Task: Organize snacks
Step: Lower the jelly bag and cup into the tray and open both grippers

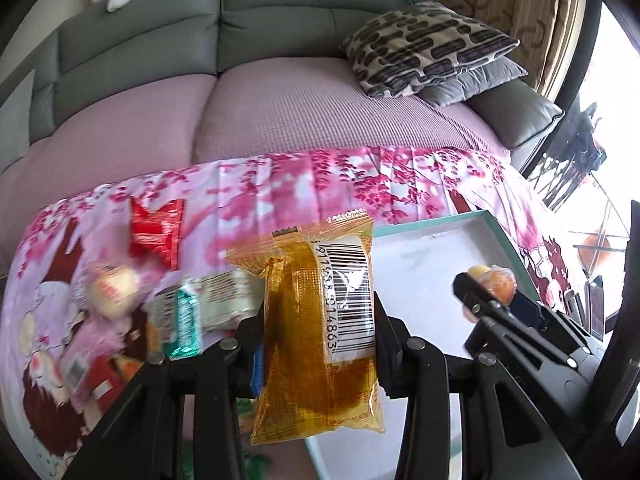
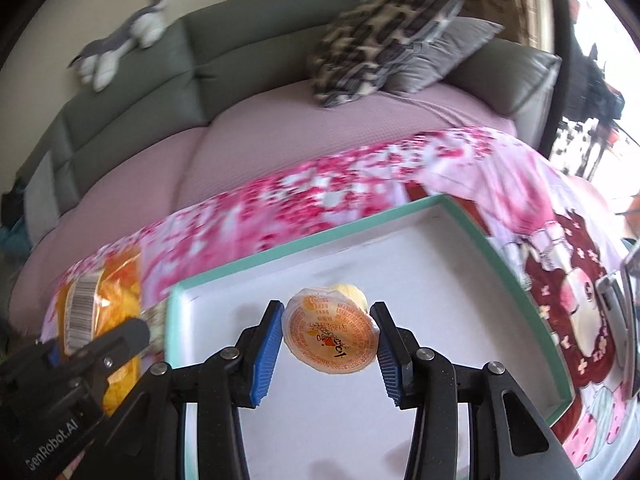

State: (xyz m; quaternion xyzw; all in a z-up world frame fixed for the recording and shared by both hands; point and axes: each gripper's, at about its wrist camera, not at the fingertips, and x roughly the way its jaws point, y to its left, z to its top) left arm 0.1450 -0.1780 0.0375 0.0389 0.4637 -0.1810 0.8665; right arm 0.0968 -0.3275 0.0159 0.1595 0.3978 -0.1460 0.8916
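Left gripper (image 1: 320,316): clamped on a yellow snack packet (image 1: 320,320), one black finger on each long side of it, the barcode face turned to the left wrist camera.
Right gripper (image 2: 328,334): closed on a jelly cup (image 2: 330,334), a blue pad touching each side of the cup, its orange printed lid facing the right wrist camera.
Yellow snack packet: upright between the left gripper's fingers, its top above the fingertips and its lower end hanging below them, over the near left corner of the tray.
Jelly cup: tilted on its side between the right gripper's pads, above the white floor of the tray; a pale rounded bit shows just behind it.
Tray (image 2: 304,242): shallow, white inside with a teal rim; directly under and ahead of the right gripper, to the right of the left gripper.
Loose snacks: left of the left gripper, blurred; a red wrapper (image 1: 158,236) farther ahead, a green and white packet (image 1: 188,312) close beside the fingers, a round pale one (image 1: 114,290) farther left.
Tabletop (image 1: 360,184): covered by a pink blossom cloth, under the tray and the loose snacks.
Sofa (image 1: 160,36): beyond the tabletop, grey back, mauve cover on the seat.
Cushions (image 1: 428,46): stacked at the sofa's right end, patterned one over a grey one.
Plush toy (image 2: 120,48): lying on the sofa's back, upper left.
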